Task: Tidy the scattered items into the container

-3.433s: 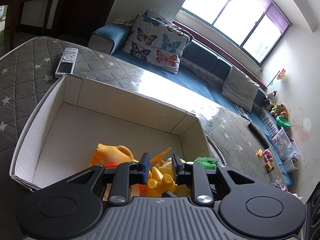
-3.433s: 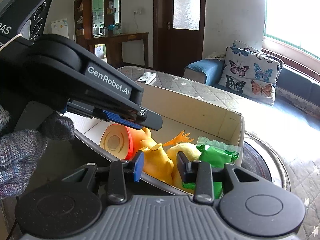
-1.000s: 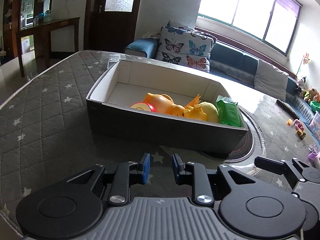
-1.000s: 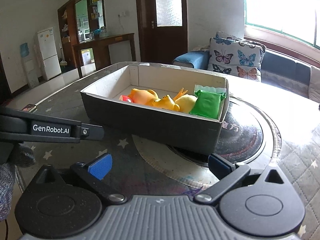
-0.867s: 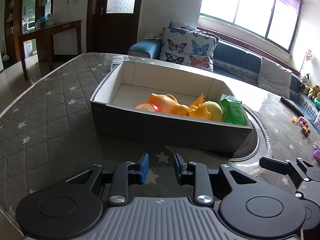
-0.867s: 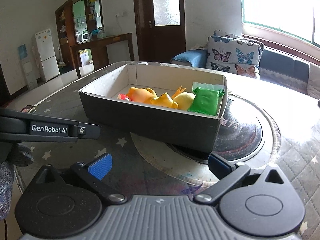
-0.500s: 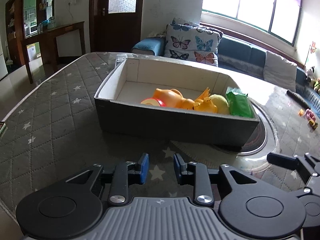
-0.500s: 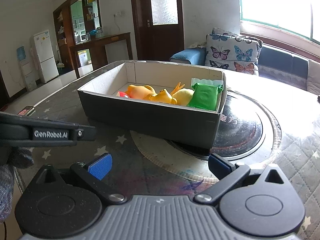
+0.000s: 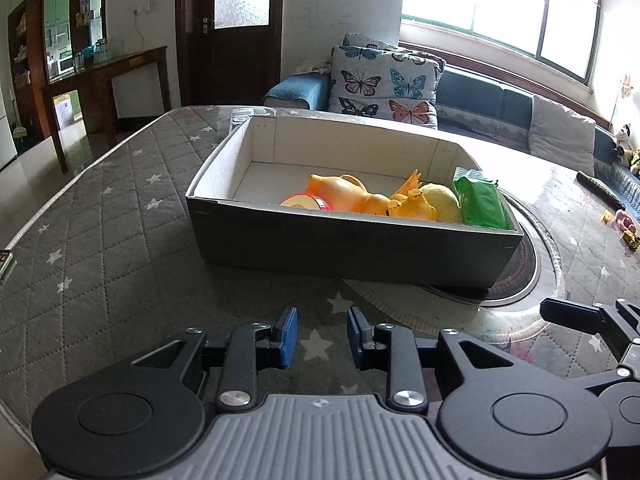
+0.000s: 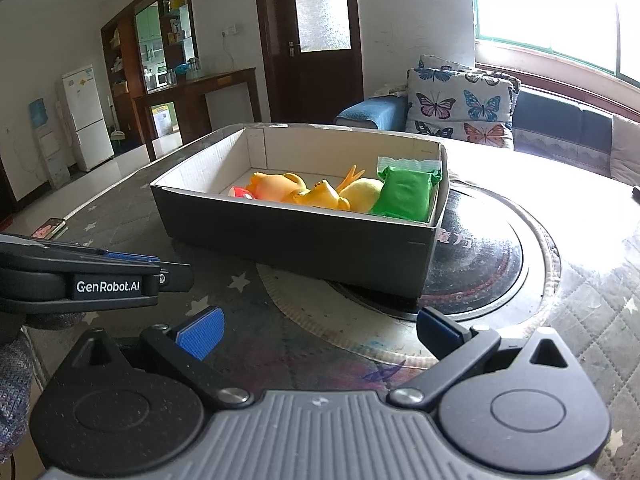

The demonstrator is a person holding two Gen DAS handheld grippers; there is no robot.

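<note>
The box (image 9: 352, 244) sits on the quilted table (image 9: 100, 240), holding an orange toy (image 9: 344, 196), a yellow duck (image 9: 412, 208) and a green pack (image 9: 480, 202). The left gripper (image 9: 318, 336) is empty, its jaws narrowly parted. The right gripper (image 10: 318, 330) is spread wide, empty. Only the right view shows a fridge (image 10: 86, 118); only the left shows toys (image 9: 626, 224) at far right.

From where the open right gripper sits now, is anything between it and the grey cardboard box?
Nothing visible does. Only bare quilted tabletop lies between the right gripper and the near wall of the grey cardboard box.
</note>
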